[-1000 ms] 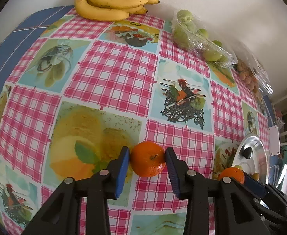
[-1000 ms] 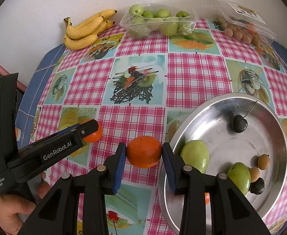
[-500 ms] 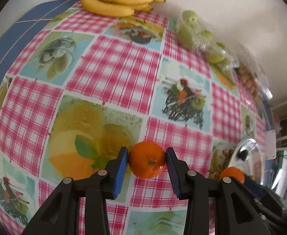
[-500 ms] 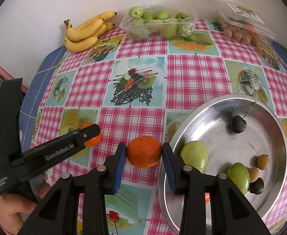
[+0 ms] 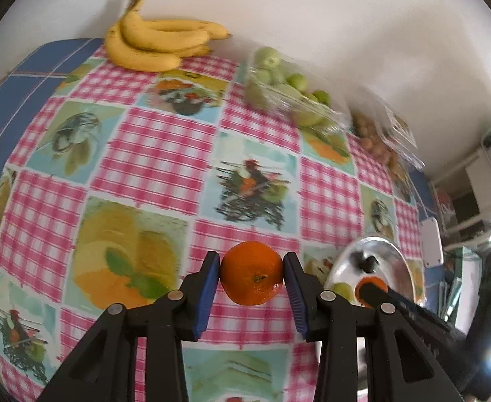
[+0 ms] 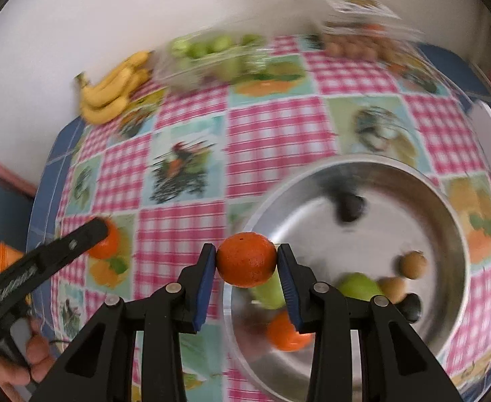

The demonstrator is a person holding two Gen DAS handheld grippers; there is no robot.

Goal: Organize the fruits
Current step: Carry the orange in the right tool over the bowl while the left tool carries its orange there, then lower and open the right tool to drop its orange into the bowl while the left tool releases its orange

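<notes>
My left gripper [image 5: 251, 273] is shut on an orange tangerine [image 5: 251, 272], held above the pink checked tablecloth [image 5: 151, 147]. My right gripper [image 6: 246, 264] is shut on a second tangerine [image 6: 246, 264], which hangs over the left rim of the steel bowl [image 6: 446, 201]. In the bowl lie green fruits [image 6: 357, 286], a dark cherry [image 6: 349, 207], small brown fruits [image 6: 412, 264] and another orange fruit [image 6: 287, 335]. In the right wrist view the left gripper's fingers [image 6: 77, 239] and its tangerine [image 6: 106, 243] show at the left. In the left wrist view the bowl [image 5: 386, 254] sits at the lower right.
A bunch of bananas [image 5: 155, 45] lies at the far edge by the white wall. Beside it stand a clear pack of green fruits [image 5: 289, 90] and a clear pack of small brown fruits [image 5: 376, 137]. A person's hand [image 6: 20, 365] grips the left tool.
The left gripper has risen with its tangerine, so the table looks farther off. The right gripper has swung right with its tangerine, from beside the bowl to over the bowl's rim.
</notes>
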